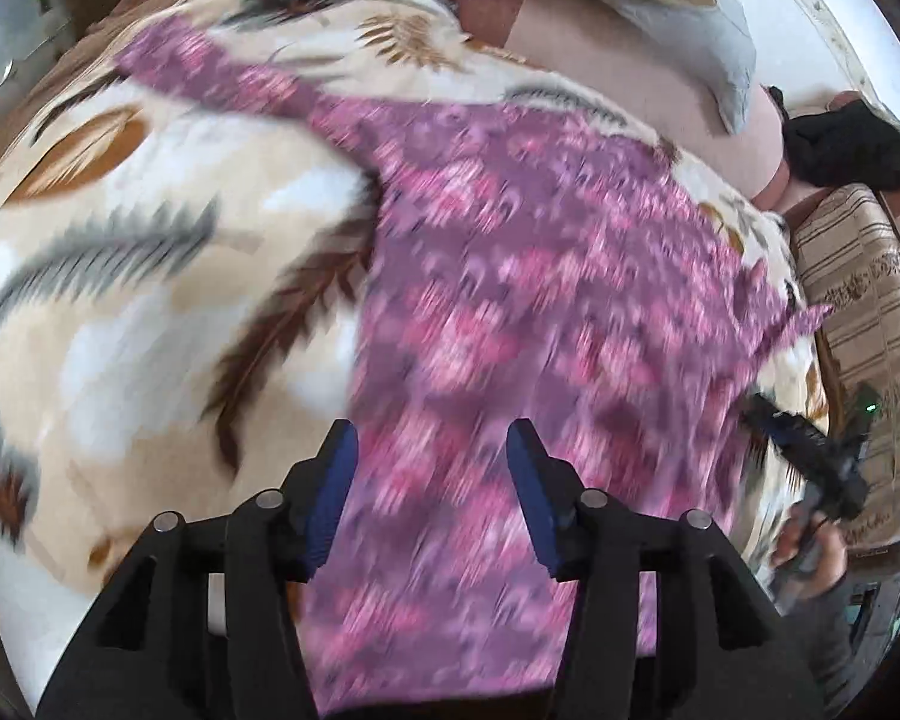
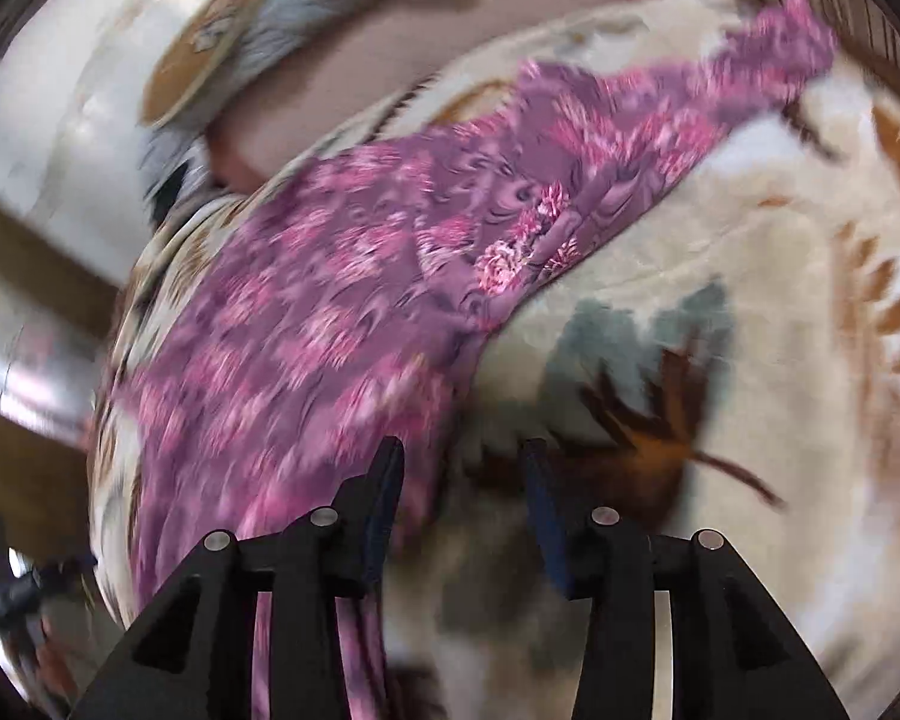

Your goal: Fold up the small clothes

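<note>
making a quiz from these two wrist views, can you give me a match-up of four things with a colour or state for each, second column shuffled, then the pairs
Things:
1. garment
2. blanket
3. pillow
4. left gripper

Colour or state:
A. grey-blue with a brown patch
B. jaws apart, nothing pinched between the blue pads
C. purple with pink flowers, lying spread out
D. cream with brown and grey leaf shapes

Pairs: 1-C, 2-D, 3-A, 4-B
</note>
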Demonstrator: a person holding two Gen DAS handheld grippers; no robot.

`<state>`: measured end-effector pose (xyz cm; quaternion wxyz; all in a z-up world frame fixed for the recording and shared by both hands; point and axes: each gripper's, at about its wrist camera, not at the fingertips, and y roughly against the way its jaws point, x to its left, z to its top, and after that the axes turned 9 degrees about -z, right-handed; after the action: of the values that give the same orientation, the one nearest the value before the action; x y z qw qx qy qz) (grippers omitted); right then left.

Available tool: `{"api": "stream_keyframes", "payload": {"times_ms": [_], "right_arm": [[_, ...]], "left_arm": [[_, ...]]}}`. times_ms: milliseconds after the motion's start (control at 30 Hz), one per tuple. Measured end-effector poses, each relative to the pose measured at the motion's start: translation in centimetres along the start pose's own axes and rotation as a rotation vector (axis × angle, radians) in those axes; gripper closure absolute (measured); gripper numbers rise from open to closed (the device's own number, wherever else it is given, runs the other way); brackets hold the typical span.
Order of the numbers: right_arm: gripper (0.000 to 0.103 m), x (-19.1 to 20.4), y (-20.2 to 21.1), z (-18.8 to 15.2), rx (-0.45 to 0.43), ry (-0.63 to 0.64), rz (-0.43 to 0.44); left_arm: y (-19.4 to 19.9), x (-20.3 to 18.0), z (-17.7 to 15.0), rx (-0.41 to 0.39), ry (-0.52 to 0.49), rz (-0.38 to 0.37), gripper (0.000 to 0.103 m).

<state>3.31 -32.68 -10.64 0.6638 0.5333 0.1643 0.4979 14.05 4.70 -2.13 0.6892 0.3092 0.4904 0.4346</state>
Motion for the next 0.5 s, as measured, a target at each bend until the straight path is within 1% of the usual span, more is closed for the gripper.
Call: {"api": "stream_keyframes", "payload": {"times_ms": [33,67,100,133,167,200,233,267,300,333,367,400,433,467,500], "right_arm": [[0.061,0.1,-0.9,0.0,-0.004,-0.023,0.027],[0.074,0.4,-1.6,0.3,-0.007,-0.036,0.071],[0.098,1.0,-2.0,0.4,-0.010,-0.020,0.112],[0.098,1.7,-2.0,0.6,-0.008,0.008,0.110],[0.098,2.0,-1.2,1.3,-0.035,0.040,0.107],[0.099,1.7,0.2,2.0,-0.079,0.046,0.128],[0.099,1.2,1.4,2.3,-0.112,0.043,0.127],[0.099,-0.1,3.0,3.3,-0.160,0.013,0.112],[0.099,-1.2,3.5,3.9,-0.170,-0.019,0.109],[0.099,-2.2,3.4,4.5,-0.154,-0.040,0.101],[0.099,-3.1,2.8,4.6,-0.115,-0.042,0.052],[0.098,-3.6,1.4,4.5,-0.045,-0.006,-0.025],[0.098,-3.6,0.2,4.2,0.027,0.029,-0.065],[0.098,-3.4,-0.4,3.8,0.080,0.071,-0.140],[0.094,-3.3,0.1,3.8,0.068,0.090,-0.187]], "left_arm": [[-1.2,-0.3,1.2,0.012,0.004,0.002,0.053],[-1.7,-0.3,1.9,0.023,0.009,0.002,0.053],[-2.4,-0.4,2.7,0.036,0.014,0.004,0.053],[-3.4,-0.5,3.7,0.049,0.015,0.013,0.053],[-3.6,-0.6,4.0,0.054,0.013,0.022,0.053],[-4.2,-0.7,4.6,0.058,0.011,0.026,0.053],[-4.6,-0.6,4.8,0.058,0.006,0.022,0.053],[-4.7,-0.6,4.7,0.060,0.001,0.027,0.052],[-5.2,-0.5,5.0,0.066,-0.003,0.040,0.051],[-5.7,-0.3,5.1,0.074,-0.006,0.053,0.051],[-6.1,-0.1,5.3,0.085,-0.005,0.063,0.051],[-6.5,0.2,5.6,0.102,-0.001,0.073,0.051],[-6.6,0.3,5.8,0.115,0.002,0.070,0.051],[-6.3,0.5,6.4,0.116,-0.001,0.053,0.051],[-5.7,0.6,7.2,0.098,-0.012,0.041,0.051]]}}
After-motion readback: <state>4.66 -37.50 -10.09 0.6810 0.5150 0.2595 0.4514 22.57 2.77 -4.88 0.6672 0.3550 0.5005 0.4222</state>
